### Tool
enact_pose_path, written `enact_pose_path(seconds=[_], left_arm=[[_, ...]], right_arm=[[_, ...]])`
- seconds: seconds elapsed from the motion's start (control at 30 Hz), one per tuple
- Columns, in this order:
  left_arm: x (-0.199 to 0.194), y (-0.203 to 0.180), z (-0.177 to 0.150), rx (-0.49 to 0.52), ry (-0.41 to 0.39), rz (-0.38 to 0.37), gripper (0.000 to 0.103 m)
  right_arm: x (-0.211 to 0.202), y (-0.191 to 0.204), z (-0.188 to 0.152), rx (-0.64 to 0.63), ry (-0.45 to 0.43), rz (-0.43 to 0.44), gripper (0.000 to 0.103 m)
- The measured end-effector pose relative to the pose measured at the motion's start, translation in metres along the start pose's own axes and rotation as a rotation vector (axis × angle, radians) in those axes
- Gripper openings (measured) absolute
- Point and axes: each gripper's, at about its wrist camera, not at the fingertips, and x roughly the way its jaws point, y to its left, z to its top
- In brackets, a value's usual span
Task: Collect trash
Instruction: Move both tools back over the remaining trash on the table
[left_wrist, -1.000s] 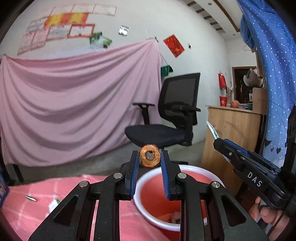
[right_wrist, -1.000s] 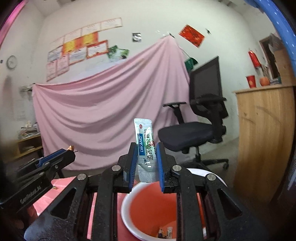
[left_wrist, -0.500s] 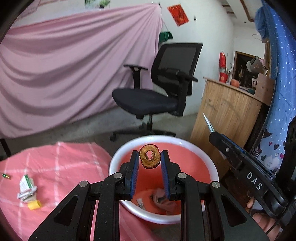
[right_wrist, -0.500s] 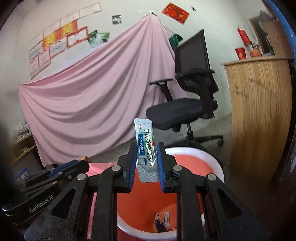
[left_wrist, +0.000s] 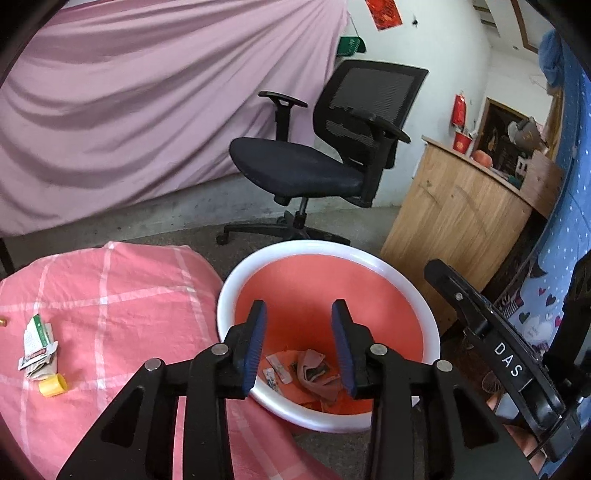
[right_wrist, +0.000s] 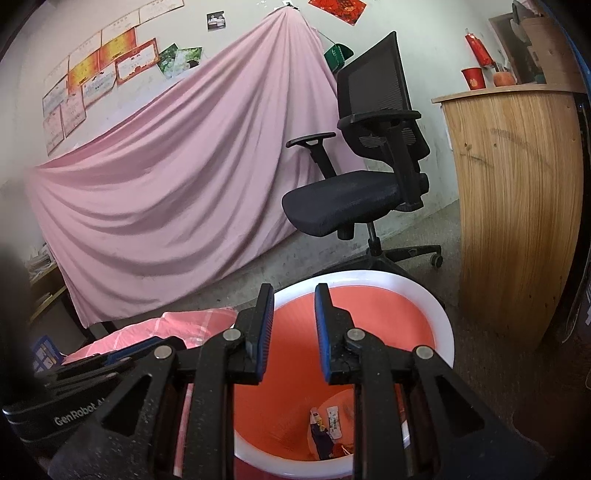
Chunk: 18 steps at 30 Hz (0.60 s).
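Note:
An orange bin with a white rim (left_wrist: 332, 247) stands on the floor beside the pink checked cloth (left_wrist: 122, 295). My left gripper (left_wrist: 298, 306) hangs over the bin mouth, its jaws opening with nothing between them. My right gripper (right_wrist: 293, 291) also points into the bin (right_wrist: 424, 291); its jaws stand a little apart and are empty. Wrappers and scraps (left_wrist: 314, 369) lie on the bin's bottom, seen too in the right wrist view as small packets (right_wrist: 328, 421). A crumpled green-and-white packet (left_wrist: 37, 347) and a yellow cap (left_wrist: 53, 386) lie on the cloth at the left.
A black office chair (left_wrist: 314, 170) stands just behind the bin. A wooden counter (left_wrist: 461, 221) rises at the right, close to the bin's rim. A pink sheet (right_wrist: 166, 166) hangs along the back wall. A blue dotted fabric (left_wrist: 569, 221) hangs at the far right.
The brown ring slice has left my left jaws, which stand wider. The sachet is gone from my right jaws. Both views have tipped down toward the bin.

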Motion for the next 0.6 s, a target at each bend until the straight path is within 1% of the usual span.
enact_pose_path(seconds=[0.03, 0.07, 0.1, 0.13, 0.17, 0.23, 0.3, 0.37, 0.4, 0.43, 0.47, 0.53, 0.6], left_arm=[[-0.003, 0.003, -0.001, -0.004, -0.007, 0.004, 0.034], [-0.005, 0.004, -0.001, -0.006, -0.015, 0.013, 0.04], [-0.009, 0.007, -0.001, -0.009, -0.029, 0.027, 0.044], [-0.013, 0.01, -0.002, -0.015, -0.045, 0.039, 0.05], [-0.017, 0.013, -0.001, -0.021, -0.062, 0.05, 0.052], [-0.029, 0.021, -0.001, -0.033, -0.095, 0.07, 0.054], [-0.039, 0.028, 0.001, -0.039, -0.124, 0.098, 0.059], [-0.053, 0.037, 0.001, -0.049, -0.163, 0.131, 0.073], [-0.063, 0.044, 0.001, -0.058, -0.191, 0.151, 0.077], [-0.07, 0.049, -0.001, -0.065, -0.213, 0.167, 0.084], [-0.079, 0.055, -0.002, -0.072, -0.239, 0.186, 0.091], [-0.093, 0.065, -0.005, -0.082, -0.29, 0.228, 0.098], [-0.107, 0.075, -0.009, -0.091, -0.339, 0.262, 0.1]], right_arm=[[0.0, 0.001, 0.0, -0.004, -0.001, -0.001, 0.044], [-0.001, 0.001, 0.0, -0.006, -0.003, -0.001, 0.044], [-0.002, 0.002, 0.001, -0.011, -0.007, -0.002, 0.047], [-0.002, 0.004, 0.001, -0.014, -0.011, -0.003, 0.05], [-0.003, 0.006, 0.003, -0.016, -0.016, -0.001, 0.052], [-0.006, 0.01, 0.005, -0.025, -0.035, 0.002, 0.06], [-0.008, 0.015, 0.008, -0.031, -0.054, 0.007, 0.066], [-0.011, 0.023, 0.01, -0.036, -0.076, 0.021, 0.072], [-0.013, 0.028, 0.011, -0.04, -0.091, 0.027, 0.077], [-0.015, 0.032, 0.012, -0.044, -0.105, 0.033, 0.084], [-0.017, 0.037, 0.013, -0.047, -0.119, 0.041, 0.088], [-0.022, 0.048, 0.014, -0.054, -0.158, 0.068, 0.101], [-0.025, 0.062, 0.015, -0.065, -0.19, 0.1, 0.103]])
